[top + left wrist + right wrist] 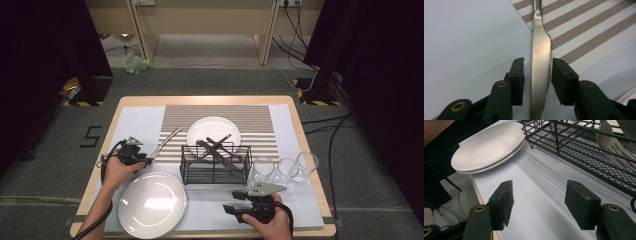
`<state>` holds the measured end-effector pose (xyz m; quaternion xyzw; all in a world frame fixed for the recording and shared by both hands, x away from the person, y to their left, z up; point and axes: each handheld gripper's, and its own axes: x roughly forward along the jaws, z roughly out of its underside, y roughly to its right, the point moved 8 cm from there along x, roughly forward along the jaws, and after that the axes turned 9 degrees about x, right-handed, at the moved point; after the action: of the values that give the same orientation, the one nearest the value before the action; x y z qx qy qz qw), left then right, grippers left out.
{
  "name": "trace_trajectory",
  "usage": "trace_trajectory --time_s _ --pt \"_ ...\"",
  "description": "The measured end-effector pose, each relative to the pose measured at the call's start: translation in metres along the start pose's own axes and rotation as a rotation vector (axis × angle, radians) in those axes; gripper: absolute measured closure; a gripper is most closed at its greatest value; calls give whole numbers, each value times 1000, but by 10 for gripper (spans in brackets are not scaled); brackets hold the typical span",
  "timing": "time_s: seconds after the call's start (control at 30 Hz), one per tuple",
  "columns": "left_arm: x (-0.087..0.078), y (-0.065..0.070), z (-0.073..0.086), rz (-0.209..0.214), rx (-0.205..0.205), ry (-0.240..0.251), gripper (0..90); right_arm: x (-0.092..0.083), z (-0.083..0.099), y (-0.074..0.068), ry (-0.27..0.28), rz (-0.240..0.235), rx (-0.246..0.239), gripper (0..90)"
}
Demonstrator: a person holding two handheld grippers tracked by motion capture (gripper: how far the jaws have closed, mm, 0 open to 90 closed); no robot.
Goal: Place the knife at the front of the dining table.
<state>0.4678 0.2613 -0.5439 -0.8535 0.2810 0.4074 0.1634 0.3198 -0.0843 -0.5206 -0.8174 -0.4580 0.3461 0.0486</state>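
Knife [540, 62] lies flat between the left gripper [537, 75]'s spread pads, half on the striped mat [584, 32], not yet pinched. Closing off-centre could skid the thin blade away. Further right, the right gripper [537, 202] hovers spread, empty, beside the wire basket [579, 147].

A light wooden surface [309, 150] carries a pale sheet [140, 122] that covers most of it, and a brown-striped mat [260, 122] lies over the sheet's far middle. On the mat rest a white plate [212, 129], a black wire basket [216, 172] at its near edge and a knife [165, 142] across its left edge. Near left sits a larger plate [151, 204] — at the right, three clear glasses [285, 169].
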Motion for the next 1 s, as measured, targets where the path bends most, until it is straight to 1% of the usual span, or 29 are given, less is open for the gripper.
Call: trace_trajectory --time_s 0.1,0.17,0.3,0.47,0.53,0.6,0.67,0.8,0.9,1.0 --pt "0 0 0 3 -1 -2 624 0 0 0 1 -1 1 399" --pt "-1 0 0 3 6 -7 612 0 0 0 1 -1 0 398" --pt "-1 -2 0 -16 9 -9 561 0 0 0 -2 0 1 399" --pt "-2 -1 2 -3 15 -23 544 0 0 0 -3 1 0 399" --pt "-2 0 2 -6 18 -26 547 0 0 0 -4 0 3 399" --pt "-2 0 2 -12 18 -24 557 0 0 0 -4 0 1 399" --pt "-2 1 2 -14 29 -23 569 0 0 0 -3 1 0 399" --pt "-2 6 1 -1 47 -30 674 0 0 -1 -3 -3 2 398" --pt "-2 8 1 2 45 -39 724 0 0 0 -4 0 1 399" --pt "-2 8 0 -5 29 -49 729 0 0 0 -1 0 1 398"
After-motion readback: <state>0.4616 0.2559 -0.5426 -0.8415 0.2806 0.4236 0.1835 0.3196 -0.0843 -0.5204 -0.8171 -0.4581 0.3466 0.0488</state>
